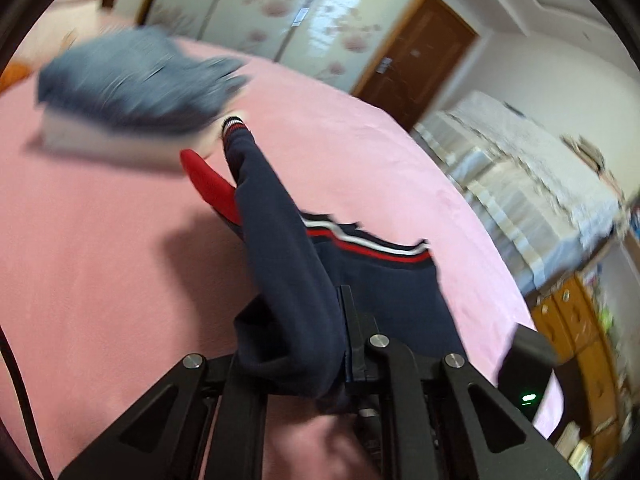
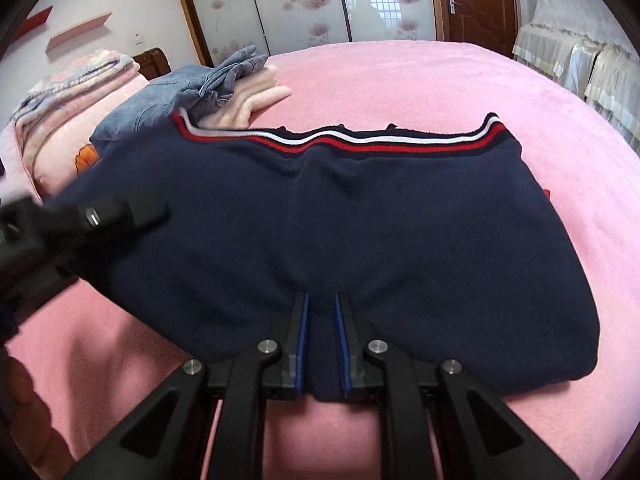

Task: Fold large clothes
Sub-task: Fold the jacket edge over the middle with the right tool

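A navy sweater (image 2: 340, 232) with a red and white striped hem (image 2: 348, 142) lies spread on the pink bed (image 2: 460, 80). My right gripper (image 2: 321, 304) is shut on a fold of its near edge. My left gripper (image 1: 320, 300) is shut on the sweater (image 1: 288, 280) and holds a bunched part above the bed, with a sleeve (image 1: 248, 168) and striped cuff (image 1: 233, 123) hanging forward. A red part (image 1: 212, 188) shows beside the sleeve. The left gripper also shows blurred at the left of the right wrist view (image 2: 80, 220).
A pile of blue denim clothes (image 2: 200, 88) and pink fabric (image 2: 256, 100) lies at the far left of the bed; it looks blurred in the left wrist view (image 1: 136, 84). Folded bedding (image 2: 60, 96) sits further left. Wardrobe doors (image 2: 300, 0) and a covered cabinet (image 2: 580, 40) stand beyond.
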Demonstrator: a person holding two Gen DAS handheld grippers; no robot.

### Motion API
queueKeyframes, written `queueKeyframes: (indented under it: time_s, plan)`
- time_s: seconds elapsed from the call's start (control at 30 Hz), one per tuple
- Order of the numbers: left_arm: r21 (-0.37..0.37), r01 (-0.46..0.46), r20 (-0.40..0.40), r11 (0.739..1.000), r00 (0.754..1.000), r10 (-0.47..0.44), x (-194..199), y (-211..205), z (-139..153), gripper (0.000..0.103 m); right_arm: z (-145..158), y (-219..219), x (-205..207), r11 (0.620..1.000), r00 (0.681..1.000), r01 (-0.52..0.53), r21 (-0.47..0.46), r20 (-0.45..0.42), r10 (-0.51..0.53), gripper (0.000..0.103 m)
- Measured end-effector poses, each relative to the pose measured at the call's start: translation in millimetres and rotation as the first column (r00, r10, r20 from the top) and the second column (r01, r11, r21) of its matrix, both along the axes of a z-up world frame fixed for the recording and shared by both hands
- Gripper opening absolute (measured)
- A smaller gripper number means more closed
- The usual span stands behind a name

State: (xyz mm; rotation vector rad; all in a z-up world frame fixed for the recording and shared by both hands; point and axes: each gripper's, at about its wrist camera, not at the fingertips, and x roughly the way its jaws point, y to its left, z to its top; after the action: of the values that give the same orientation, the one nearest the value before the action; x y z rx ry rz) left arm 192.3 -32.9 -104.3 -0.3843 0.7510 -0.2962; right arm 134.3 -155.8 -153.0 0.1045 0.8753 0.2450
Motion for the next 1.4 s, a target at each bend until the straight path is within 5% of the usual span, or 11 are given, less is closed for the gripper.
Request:
queueKeyframes:
  time_s: [0.37,0.47,0.57,0.7,0.77,0.87,1.1,1.17,1.23,1.3,1.4]
  plan:
    - [0.182,0.182,-0.001,0.966,0.983,-0.185,11,-87,28,0.011,17,-58,-29,0.981,0.999,0.042,0.188,-0.027,-0.038,0.012]
    - [0.318,0.244,-0.078,0.916,0.97,-0.231,15,-125,12,0.012,23,-81,-50,0.982,0.996,0.08,0.168,-0.045,-0.074,0.012]
    - [0.479,0.304,-0.174,0.824,0.952,-0.251,17,-163,-20,0.013,25,-98,-65,0.983,0.993,0.117,0.139,-0.051,-0.111,0.012]
    - [0.605,0.31,-0.143,0.733,0.948,-0.283,2,-189,-31,0.022,24,-117,-79,0.982,0.985,0.166,0.086,-0.054,-0.162,0.012]
    - [0.58,0.323,-0.15,0.748,0.945,-0.292,-1,-189,-29,0.037,25,-122,-82,0.98,0.982,0.183,0.082,-0.06,-0.179,0.013]
    - [0.457,0.356,-0.177,0.815,0.935,-0.308,0,-174,-16,0.058,33,-128,-84,0.975,0.979,0.205,0.081,-0.041,-0.202,0.013]
    - [0.11,0.301,-0.167,0.947,0.945,-0.281,-25,-102,28,0.068,66,-142,-73,0.972,0.981,0.19,0.137,0.015,-0.194,0.013]
    - [0.104,0.229,-0.163,0.968,0.964,-0.211,-32,-79,32,0.07,77,-142,-59,0.974,0.985,0.165,0.153,0.032,-0.172,0.014]
    - [0.119,0.162,-0.167,0.98,0.976,-0.141,-35,-58,30,0.07,85,-133,-49,0.979,0.988,0.135,0.151,0.053,-0.144,0.027]
    - [0.13,0.115,-0.182,0.985,0.979,-0.09,-35,-42,25,0.07,89,-117,-39,0.986,0.99,0.116,0.121,0.06,-0.124,0.056]
    - [0.133,0.069,-0.235,0.989,0.971,-0.037,-28,-21,12,0.07,87,-105,-24,0.99,0.994,0.097,0.098,0.039,-0.101,0.058]
